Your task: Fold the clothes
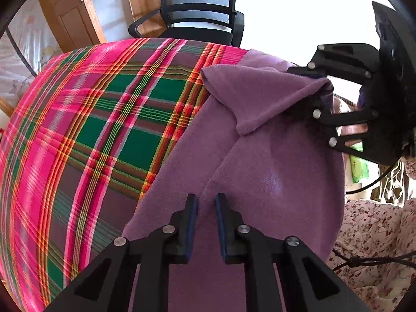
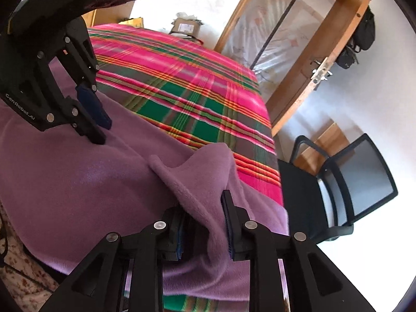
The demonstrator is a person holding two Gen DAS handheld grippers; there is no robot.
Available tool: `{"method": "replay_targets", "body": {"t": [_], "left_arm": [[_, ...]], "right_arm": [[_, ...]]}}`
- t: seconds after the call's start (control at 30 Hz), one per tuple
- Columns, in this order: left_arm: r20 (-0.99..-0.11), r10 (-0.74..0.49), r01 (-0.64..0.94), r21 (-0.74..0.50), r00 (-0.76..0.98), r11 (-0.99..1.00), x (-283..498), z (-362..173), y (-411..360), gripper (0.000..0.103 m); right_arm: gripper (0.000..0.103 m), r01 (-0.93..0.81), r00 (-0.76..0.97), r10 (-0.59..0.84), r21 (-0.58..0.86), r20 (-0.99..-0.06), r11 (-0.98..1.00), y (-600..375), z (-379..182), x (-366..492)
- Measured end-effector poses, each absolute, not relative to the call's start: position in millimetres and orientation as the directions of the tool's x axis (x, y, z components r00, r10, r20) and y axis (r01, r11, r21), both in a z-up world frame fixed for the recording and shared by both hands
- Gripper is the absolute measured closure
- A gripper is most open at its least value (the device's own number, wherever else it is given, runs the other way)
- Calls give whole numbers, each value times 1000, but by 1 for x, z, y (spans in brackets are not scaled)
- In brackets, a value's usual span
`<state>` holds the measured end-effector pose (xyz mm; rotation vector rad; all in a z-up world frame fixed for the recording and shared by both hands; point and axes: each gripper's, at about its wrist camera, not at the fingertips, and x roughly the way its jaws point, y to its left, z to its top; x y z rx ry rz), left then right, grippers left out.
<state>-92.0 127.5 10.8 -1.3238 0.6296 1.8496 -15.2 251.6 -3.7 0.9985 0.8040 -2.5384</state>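
Garment: soft purple fleece cloth [image 1: 260, 156], limp, on plaid-covered table [image 1: 91, 130] edge.
Right gripper [image 2: 205, 223]: clamping raised fold.
Left gripper [image 1: 206, 208]: parted, empty.
Hold: edges, corners.

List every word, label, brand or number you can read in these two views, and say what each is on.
"GenRobot.AI": white lettering on the black body of the left claw, seen in the right wrist view.
Brown cardboard box beyond the pink and green plaid cloth: it bears a white label, too small and blurred to read.
Nothing readable on the purple fleece garment or anywhere in the left wrist view.
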Motion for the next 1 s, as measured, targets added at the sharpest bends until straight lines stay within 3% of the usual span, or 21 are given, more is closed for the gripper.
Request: {"method": "replay_targets", "body": {"t": [0.1, 0.17, 0.77, 1.0], "left_arm": [[-938, 301, -802, -44, -172, -595, -92, 10, 126, 95], [-935, 302, -799, -37, -184, -600, -93, 12, 125, 101], [-865, 384, -691, -62, -323, -720, -105, 56, 96, 101], [-883, 377, -653, -113, -280, -749, -124, 35, 106, 101]], "right_arm": [[81, 477, -712, -81, -396, -698, -784, 247, -4, -14], [98, 456, -714, -90, -363, -695, -812, 254, 1, -15], [98, 187, -827, -113, -81, -551, -979, 345, 61, -16], [98, 127, -795, -129, 46, -593, -991, 368, 28, -21]]}}
